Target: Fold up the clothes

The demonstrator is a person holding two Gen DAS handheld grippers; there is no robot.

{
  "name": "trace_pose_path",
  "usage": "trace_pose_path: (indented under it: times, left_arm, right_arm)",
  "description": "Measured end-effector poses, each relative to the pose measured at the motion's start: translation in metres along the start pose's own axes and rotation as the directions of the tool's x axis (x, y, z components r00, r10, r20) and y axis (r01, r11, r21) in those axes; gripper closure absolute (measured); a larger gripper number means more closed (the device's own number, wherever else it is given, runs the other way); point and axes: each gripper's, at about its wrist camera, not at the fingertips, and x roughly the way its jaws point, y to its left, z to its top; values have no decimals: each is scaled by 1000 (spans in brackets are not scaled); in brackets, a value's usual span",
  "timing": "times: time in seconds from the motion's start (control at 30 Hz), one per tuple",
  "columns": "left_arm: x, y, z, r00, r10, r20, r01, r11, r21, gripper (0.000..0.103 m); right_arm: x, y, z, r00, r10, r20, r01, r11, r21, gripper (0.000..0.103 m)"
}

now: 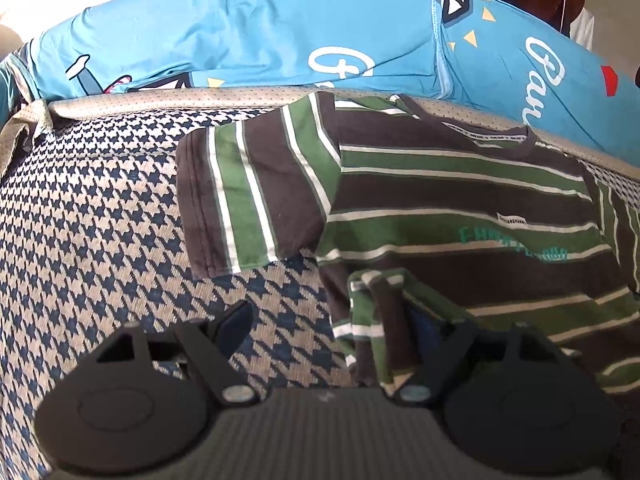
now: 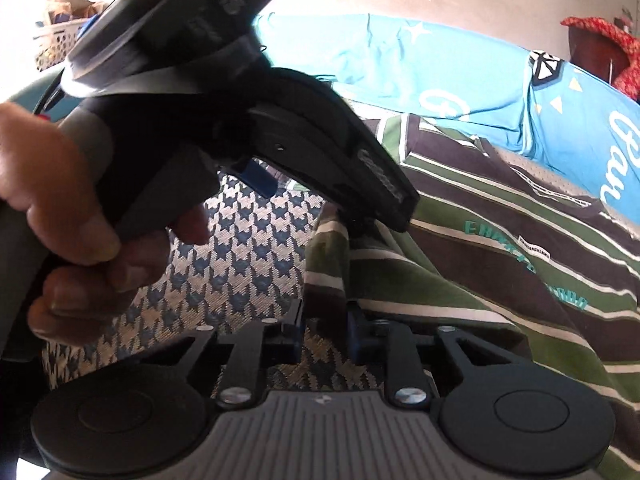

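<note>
Striped shirt (image 1: 460, 200) flat on houndstooth bedcover (image 1: 100, 220). Left gripper (image 1: 332, 320) spread wide, hem fold loose between; right gripper (image 2: 324, 332) pinches hem. Lift evenly together.

the striped t-shirt (image 1: 460, 184) is soft matt knit cloth, brown and green with thin white bands, lying on a coarser woven houndstooth cover (image 1: 100, 220) whose weave shows as a rough grain. the blue printed fabric (image 1: 260, 32) behind looks smooth and thin, with flat matt print. the left gripper (image 1: 332, 320) and right gripper (image 2: 324, 328) are matt black plastic with ribbed grey bases and small shiny metal rivets.
</note>
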Motion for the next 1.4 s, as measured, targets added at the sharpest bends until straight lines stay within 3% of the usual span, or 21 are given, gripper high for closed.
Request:
trace_pose_path:
  times: [0.1, 0.23, 0.47, 0.6, 0.8, 0.83, 1.1, 1.4]
  left_arm:
    - [-6, 4, -1, 1000, -5, 11, 5, 1000, -18, 22]
    - [-17, 11, -5, 999, -24, 38, 25, 999, -31, 18]
    - [-46, 24, -28, 995, -75, 72, 78, 996, -37, 18]
    - [-65, 38, -44, 993, -59, 102, 63, 997, -34, 12]
    - [-87, 66, -65, 993, -41, 110, 53, 994, -100, 12]
    - [-89, 70, -68, 994, -36, 108, 48, 993, -112, 12]
    - [-96, 76, -83, 995, -31, 98, 44, 990, -137, 10]
    - [-95, 43, -97, 994, -64, 85, 68, 997, -45, 6]
  right_arm:
    - [-8, -2, 1, 1000, 17, 18, -18, 1000, 22, 88]
    - [-24, -3, -1, 993, 107, 41, -109, 993, 51, 88]
    - [-63, 27, -20, 972, 220, 80, -228, 967, 112, 88]
    - [-77, 52, -33, 962, 262, 81, -271, 954, 129, 88]
    - [-89, 83, -42, 950, 306, 62, -312, 940, 139, 88]
    - [-89, 88, -43, 944, 324, 57, -329, 934, 138, 93]
    - [-85, 125, -53, 960, 281, -13, -280, 959, 51, 93]
    - [-100, 88, -79, 993, 111, -26, -105, 976, 189, 87]
